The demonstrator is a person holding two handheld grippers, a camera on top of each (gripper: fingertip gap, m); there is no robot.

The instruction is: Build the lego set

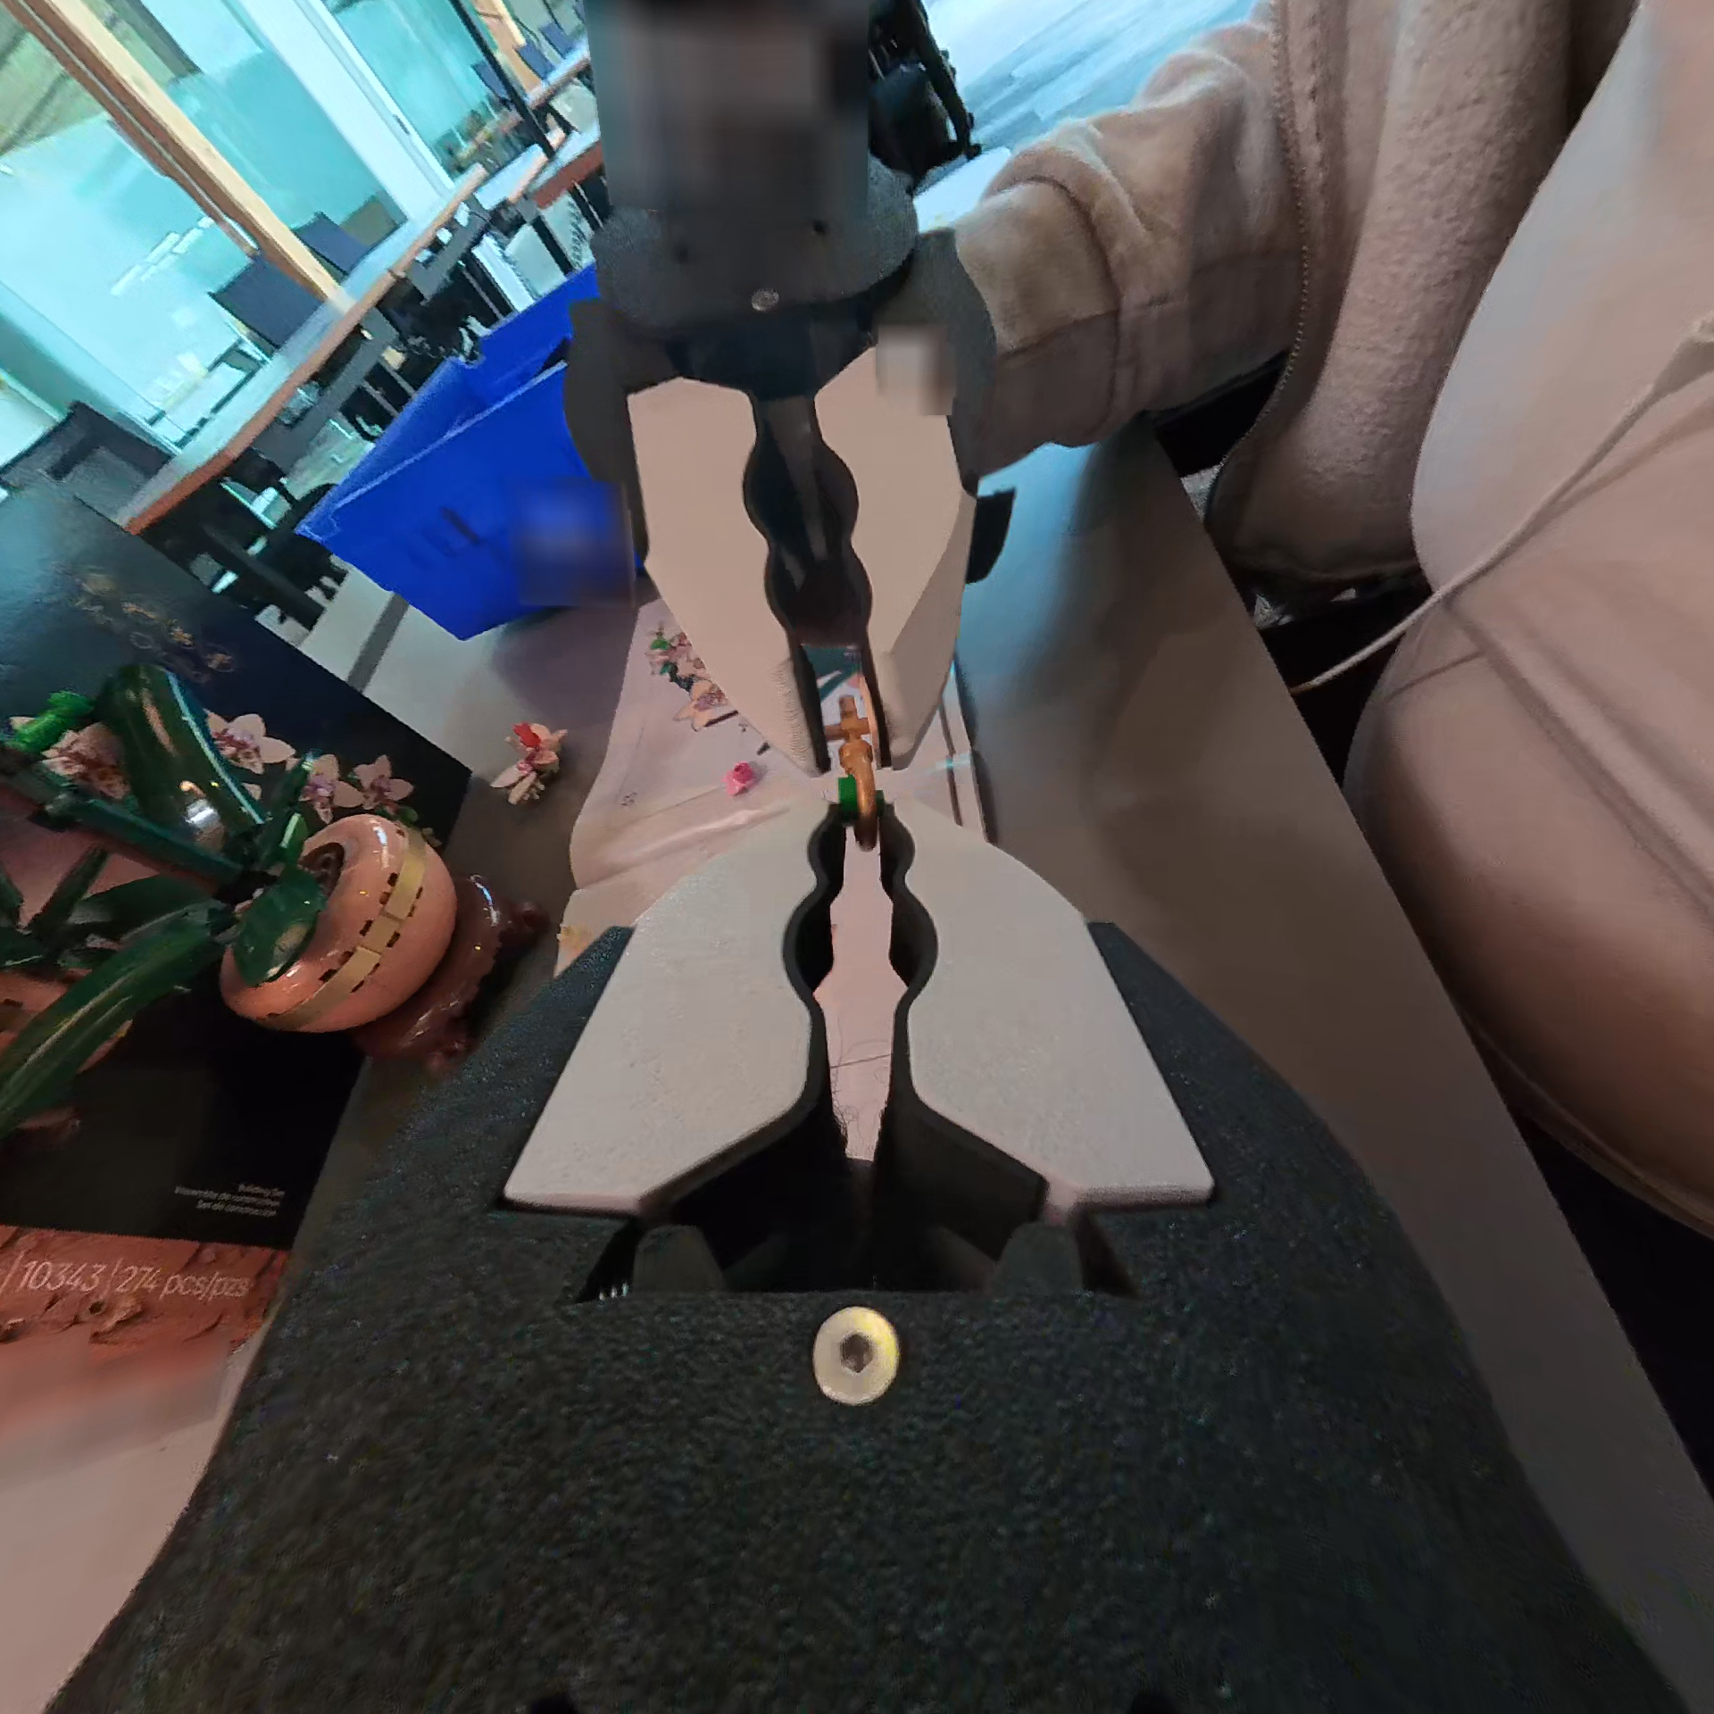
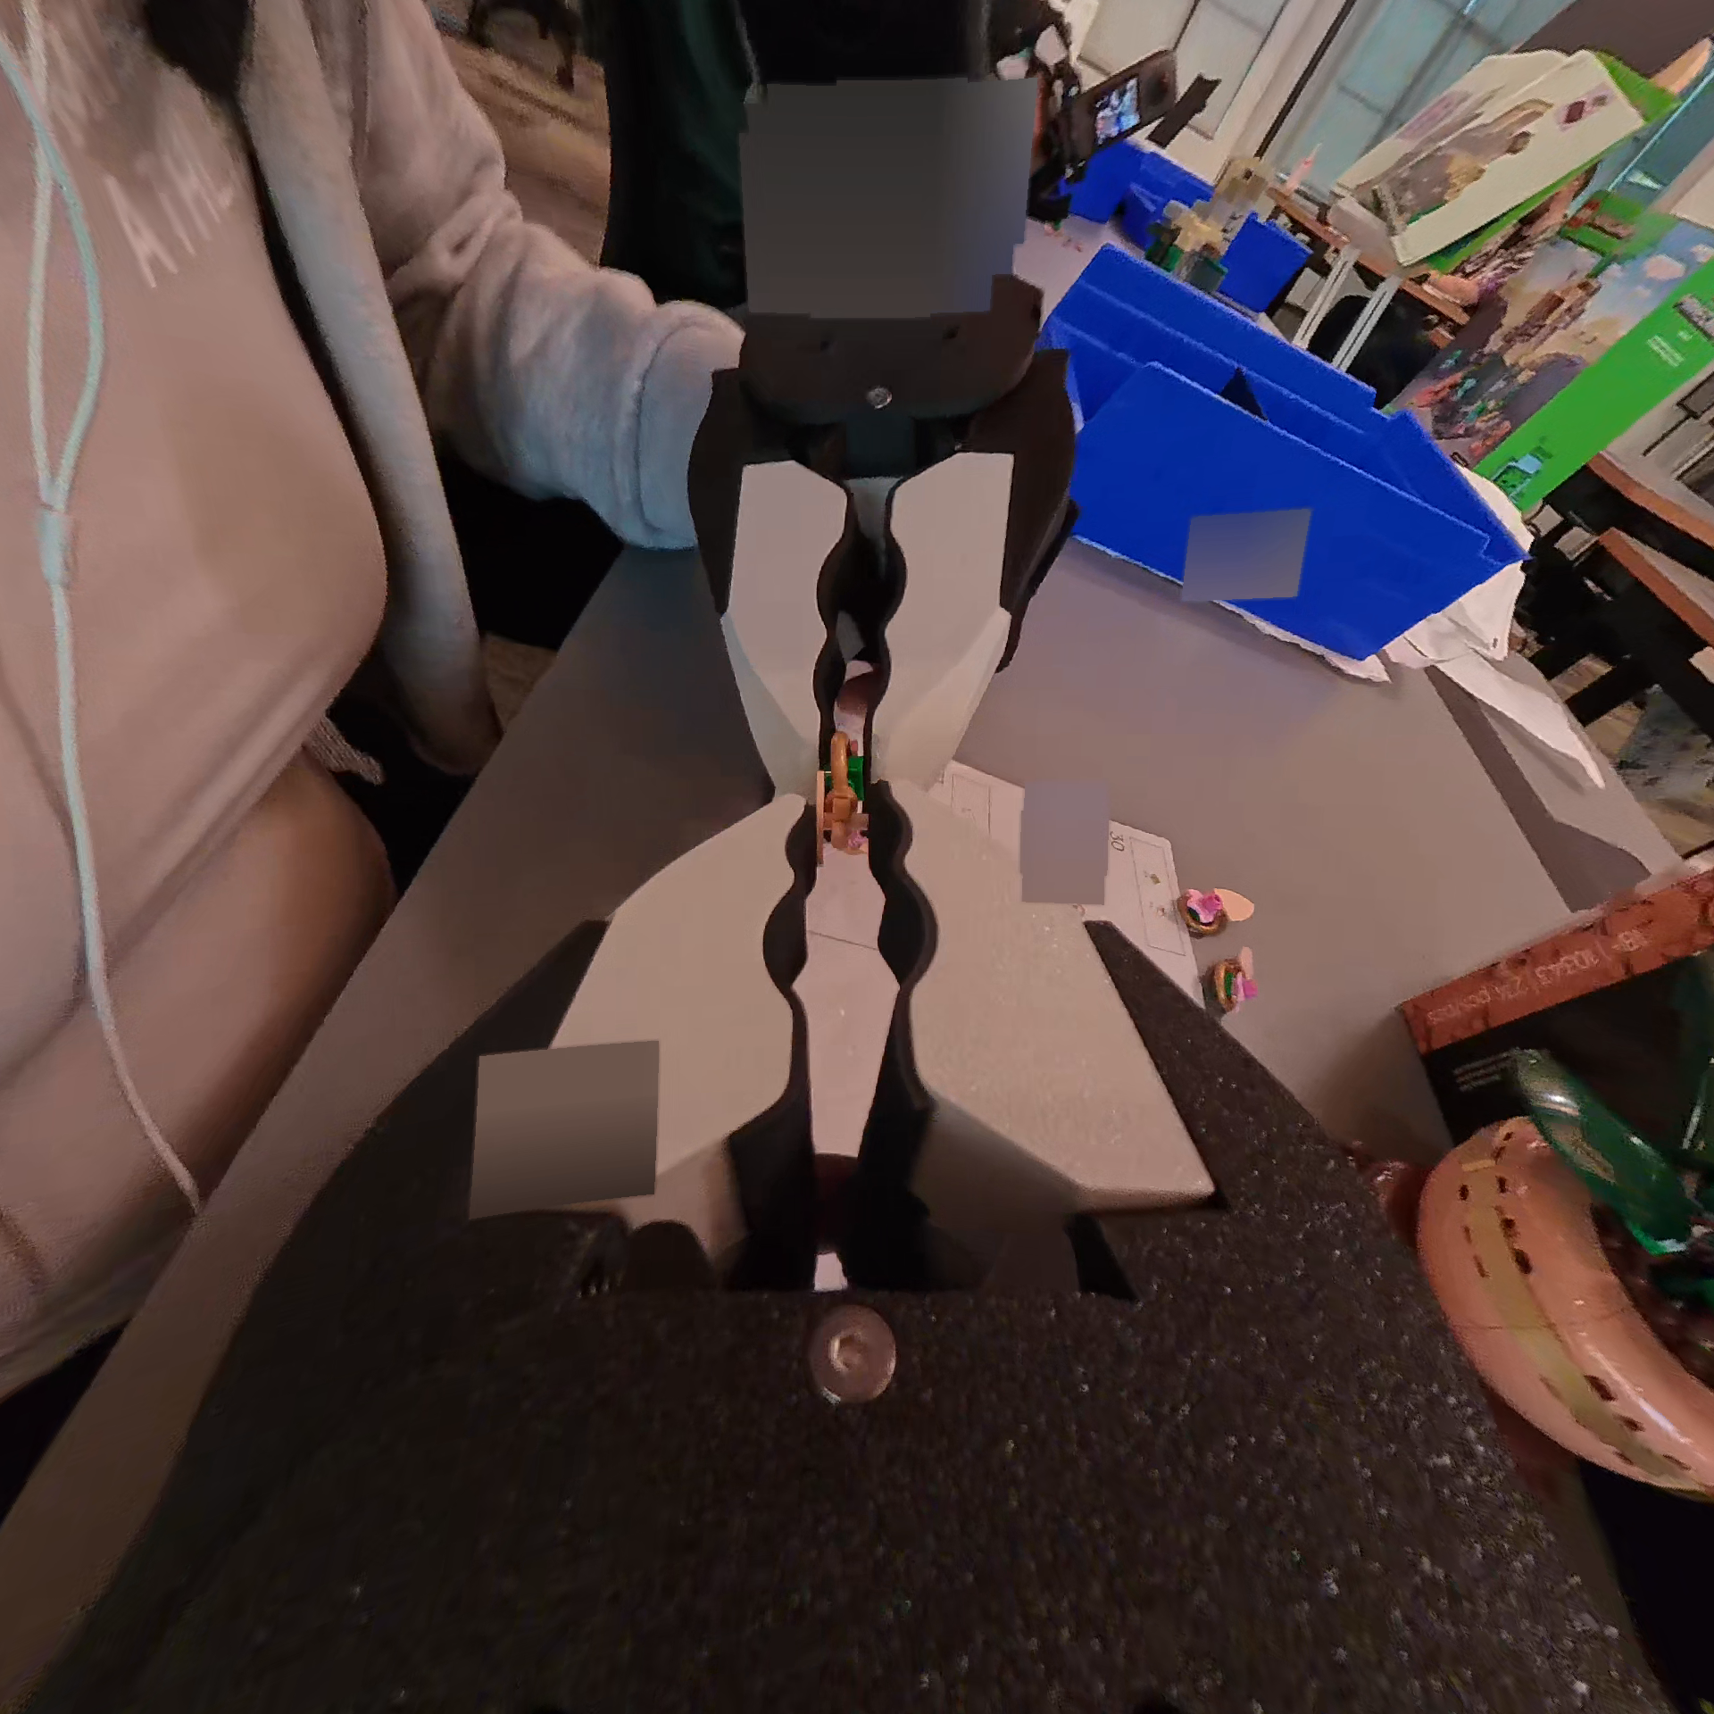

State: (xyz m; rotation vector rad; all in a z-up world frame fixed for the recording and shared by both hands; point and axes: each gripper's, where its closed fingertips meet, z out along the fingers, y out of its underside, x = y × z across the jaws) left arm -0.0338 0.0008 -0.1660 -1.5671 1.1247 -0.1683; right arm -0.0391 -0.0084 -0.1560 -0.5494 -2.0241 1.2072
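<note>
My two grippers meet tip to tip above the grey table (image 1: pixel 1159 742). My left gripper (image 1: pixel 858 816) is shut on a small green piece (image 1: pixel 842 793) that is joined to a gold ring piece (image 1: pixel 866 812). My right gripper (image 1: pixel 851 742) comes in from the far side and is shut on the gold stem piece (image 1: pixel 851 728). In the right wrist view, my right gripper (image 2: pixel 844 816) pinches the gold piece (image 2: pixel 839 812). There the left gripper (image 2: pixel 850 753) holds the green piece (image 2: pixel 857 768). The two pieces touch.
A pink Lego pot with green leaves (image 1: pixel 352 937) stands on the dark set box (image 1: pixel 139 1159) at the left; it also shows in the right wrist view (image 2: pixel 1577 1298). Small flower assemblies (image 2: pixel 1215 904) (image 2: pixel 1234 983) lie by the instruction sheet (image 2: pixel 1141 863). A blue bin (image 2: pixel 1252 445) stands behind. A person in a beige hoodie (image 1: pixel 1530 649) sits at the table edge. The grippers are tip to tip, or close to it.
</note>
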